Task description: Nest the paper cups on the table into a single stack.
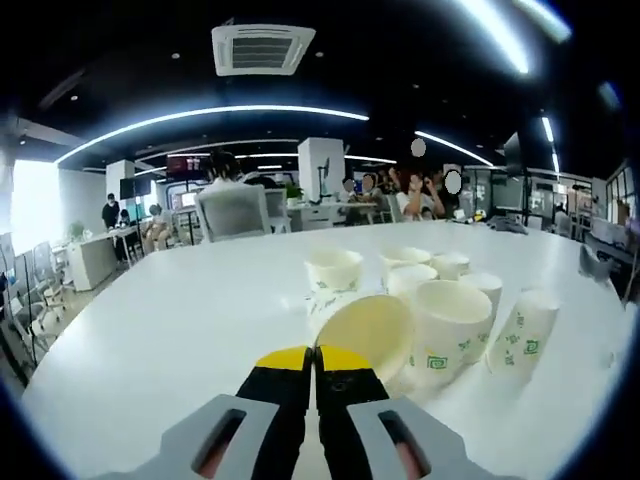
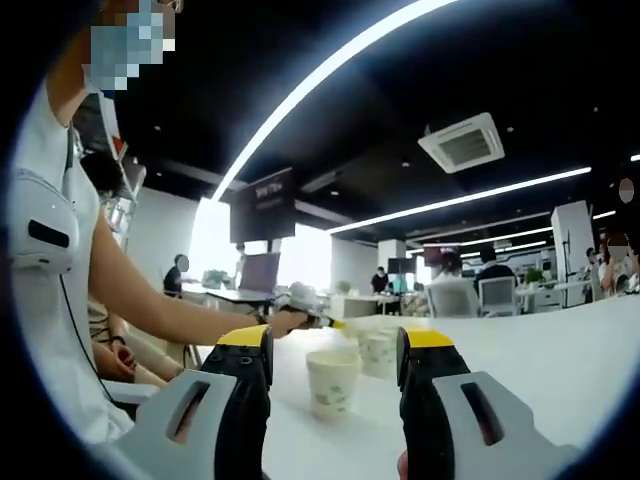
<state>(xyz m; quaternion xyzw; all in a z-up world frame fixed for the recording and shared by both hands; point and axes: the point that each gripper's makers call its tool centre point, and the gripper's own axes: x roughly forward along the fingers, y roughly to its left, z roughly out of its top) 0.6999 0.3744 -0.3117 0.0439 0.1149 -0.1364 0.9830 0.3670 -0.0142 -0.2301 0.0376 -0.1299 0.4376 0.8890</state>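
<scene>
A: On the white table (image 1: 180,330), left gripper view first. Status?

B: Left gripper (image 1: 314,362) has its jaws pressed together on the rim of a tilted paper cup (image 1: 365,335), mouth facing the cam, at abt 1 o'clock from the tips. Cup is lifted or tipped; can't tell which.

A: Rest of the cups?

B: Loose cluster (image 1: 440,300) spreading from 12 to 3 o'clock of the held one. Mostly upright, mouths up, touching or just beside each other; one at far right (image 1: 522,335) stands mouth down. A couple look doubled up already, but I can't be sure. So, my read: task is early, most nesting left to do.

A: Right gripper view?

B: Right gripper (image 2: 334,352) is wide apart and holds nothing. One upright cup (image 2: 332,380) stands on the table between the jaws but further off, no contact. More cups (image 2: 378,348) behind it at 1 o'clock.

A: Arm pose?

B: Person's forearm (image 2: 150,300) reaches from 9 o'clock across to the centre, hand (image 2: 290,320) on the other gripper's handle, held low over the table. Right gripper is level and aimed across the tabletop.

A: Next?

B: Probably drop the held cup into an upright one.
</scene>
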